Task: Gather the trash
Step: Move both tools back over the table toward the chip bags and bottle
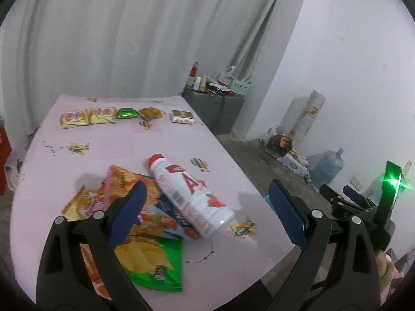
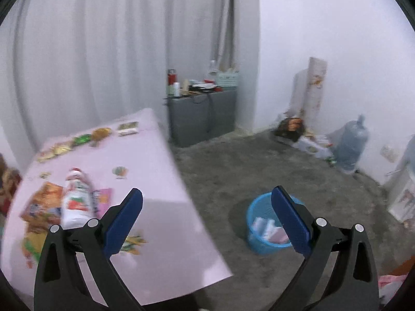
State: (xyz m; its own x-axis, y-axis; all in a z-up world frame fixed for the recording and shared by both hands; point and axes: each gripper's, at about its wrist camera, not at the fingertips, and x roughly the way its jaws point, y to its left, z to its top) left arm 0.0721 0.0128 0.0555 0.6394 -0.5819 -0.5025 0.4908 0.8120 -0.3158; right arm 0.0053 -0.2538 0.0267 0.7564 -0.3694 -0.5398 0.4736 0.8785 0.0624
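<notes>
A white strawberry drink bottle with a red cap lies on a pile of snack wrappers: an orange one, a blue one and a green chip bag. They lie on the pink tablecloth. My left gripper is open above the pile, its jaws either side of the bottle. My right gripper is open and empty, past the table's right edge. A blue trash basket with some trash stands on the floor. The bottle also shows blurred in the right wrist view.
Several small snack packets and a box line the table's far edge. A grey cabinet with clutter stands against the curtain. A water jug and boxes sit by the wall. The floor is grey concrete.
</notes>
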